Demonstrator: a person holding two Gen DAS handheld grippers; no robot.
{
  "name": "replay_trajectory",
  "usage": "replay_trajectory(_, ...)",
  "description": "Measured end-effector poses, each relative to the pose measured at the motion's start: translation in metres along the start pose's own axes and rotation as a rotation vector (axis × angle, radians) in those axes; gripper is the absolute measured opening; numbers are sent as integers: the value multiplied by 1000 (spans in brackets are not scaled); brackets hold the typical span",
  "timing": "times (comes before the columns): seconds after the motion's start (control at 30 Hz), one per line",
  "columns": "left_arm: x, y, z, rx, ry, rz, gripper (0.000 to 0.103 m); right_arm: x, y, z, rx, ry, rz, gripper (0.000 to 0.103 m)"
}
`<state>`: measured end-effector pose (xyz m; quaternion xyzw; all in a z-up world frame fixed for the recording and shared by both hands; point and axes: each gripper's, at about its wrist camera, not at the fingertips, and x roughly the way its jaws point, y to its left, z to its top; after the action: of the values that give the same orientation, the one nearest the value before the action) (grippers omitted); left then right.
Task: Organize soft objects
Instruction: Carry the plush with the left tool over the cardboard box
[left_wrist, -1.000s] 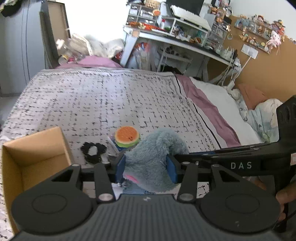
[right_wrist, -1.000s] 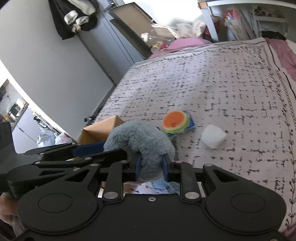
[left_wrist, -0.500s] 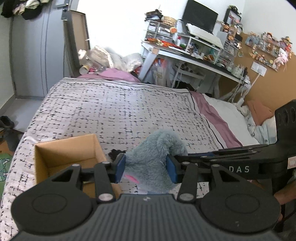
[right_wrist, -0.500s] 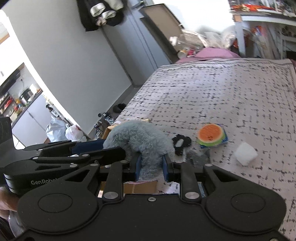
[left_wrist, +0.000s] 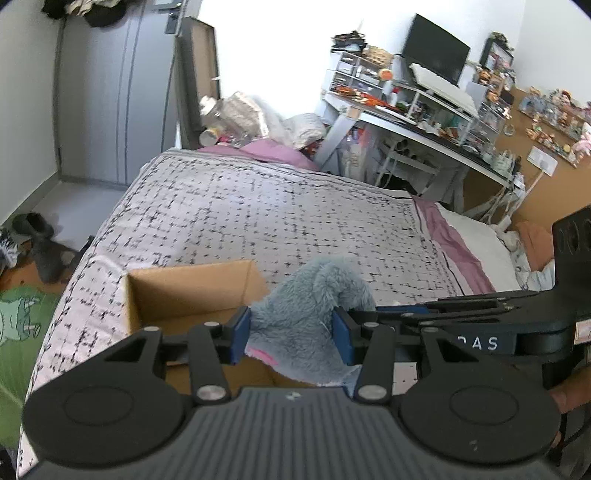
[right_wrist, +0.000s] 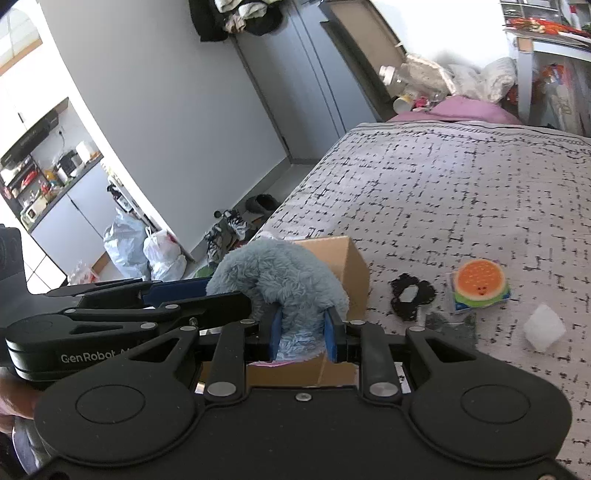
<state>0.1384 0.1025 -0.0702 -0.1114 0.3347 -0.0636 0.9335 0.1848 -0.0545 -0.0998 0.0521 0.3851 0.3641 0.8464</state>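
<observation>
Above the box (left_wrist: 192, 291), both claws, one marked "GenRobot", clamp the plush (left_wrist: 306, 314).

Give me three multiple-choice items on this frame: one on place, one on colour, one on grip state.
1. Where is the cardboard box?
A. on the desk
B. on the bedspread near the bed's edge
C. on the floor

2. What colour is the plush toy?
A. grey-blue
B. bright red
C. yellow

3. How is the plush toy held?
A. left tool only
B. lying free on the bed
C. both tools clamp it

Key: 1 B, the box sits on the patterned bedspread. 2 A, its fur is grey-blue in both views. 3 C, the left tool and the right tool each have blue pads pressed into its fur.
</observation>
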Motion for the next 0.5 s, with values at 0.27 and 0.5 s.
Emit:
replay_trajectory(0.27,5,33,-13,-72,28,25,46,32,14,-7,-8,81,15,25)
replay_trajectory(0.5,17,58,-27,-136,90,55,44,59,26,-15,-27,156,4,26)
